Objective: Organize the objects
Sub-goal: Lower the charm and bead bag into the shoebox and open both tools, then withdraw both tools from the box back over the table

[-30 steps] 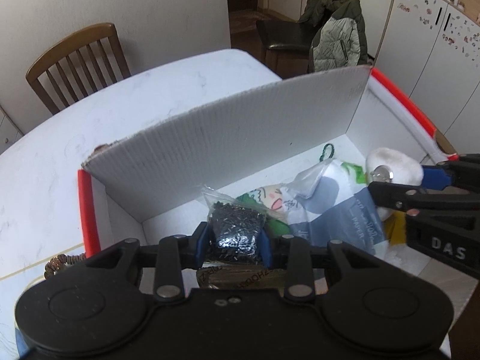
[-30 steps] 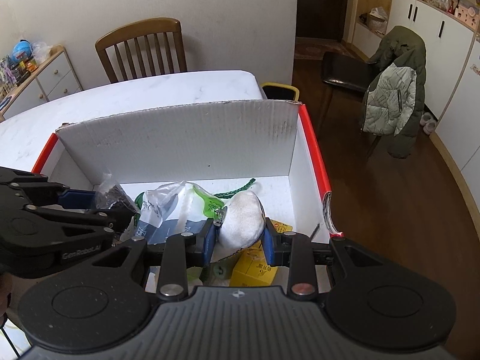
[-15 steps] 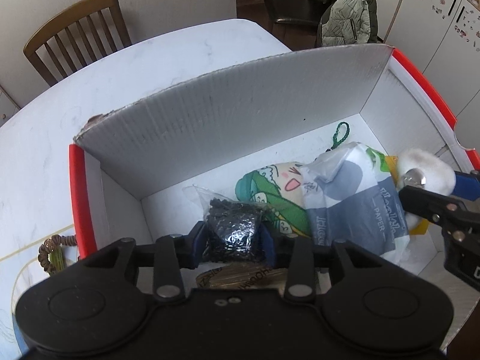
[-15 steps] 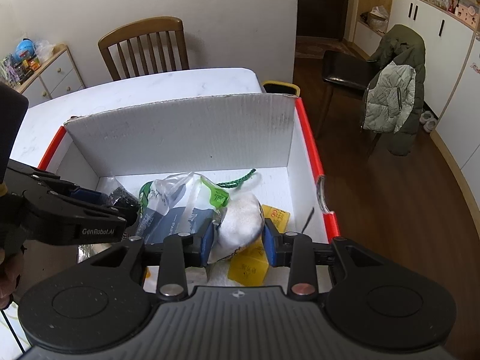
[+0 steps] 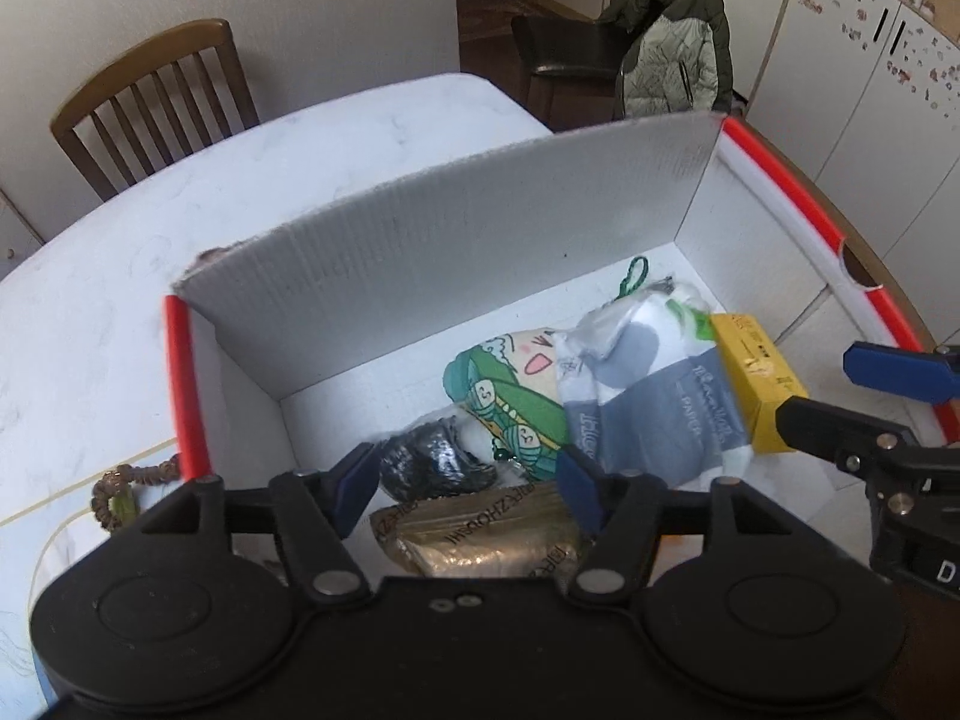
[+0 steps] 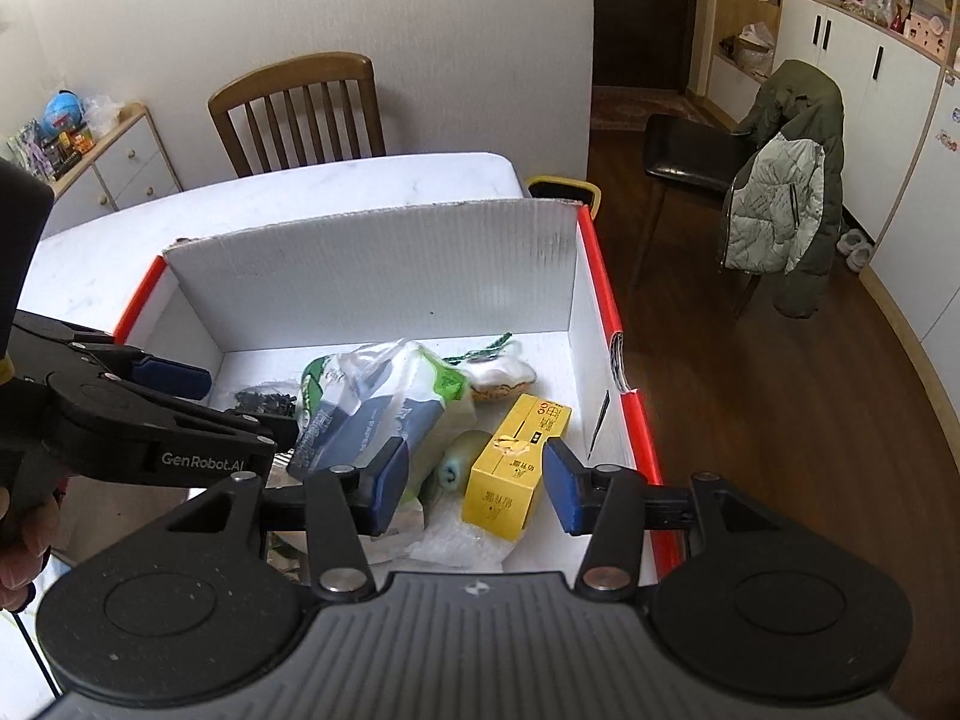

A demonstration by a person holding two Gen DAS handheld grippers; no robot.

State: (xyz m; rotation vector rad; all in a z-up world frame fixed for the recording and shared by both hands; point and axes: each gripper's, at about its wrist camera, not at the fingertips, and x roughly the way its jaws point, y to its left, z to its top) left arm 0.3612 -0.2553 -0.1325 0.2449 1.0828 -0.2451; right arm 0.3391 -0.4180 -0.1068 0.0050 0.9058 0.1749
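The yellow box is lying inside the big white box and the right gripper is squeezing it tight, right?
Not quite. The yellow box does lie inside the big white box, but the right gripper is open, its jaws spread apart above it. The right wrist view shows this.

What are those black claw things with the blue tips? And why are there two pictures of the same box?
Those claws are grippers, like big tongs. A person holds one in each hand, and each has a small camera looking along its two fingers, which gives two pictures. One is from the left gripper, the other from the right gripper. Both look down into a white box with red edges, standing on a white table. Inside lie a yellow carton, a blue and white plastic packet, a green-haired doll, a small bag of dark bits, a gold packet and a white fluffy thing. Both grippers are open and hold nothing.
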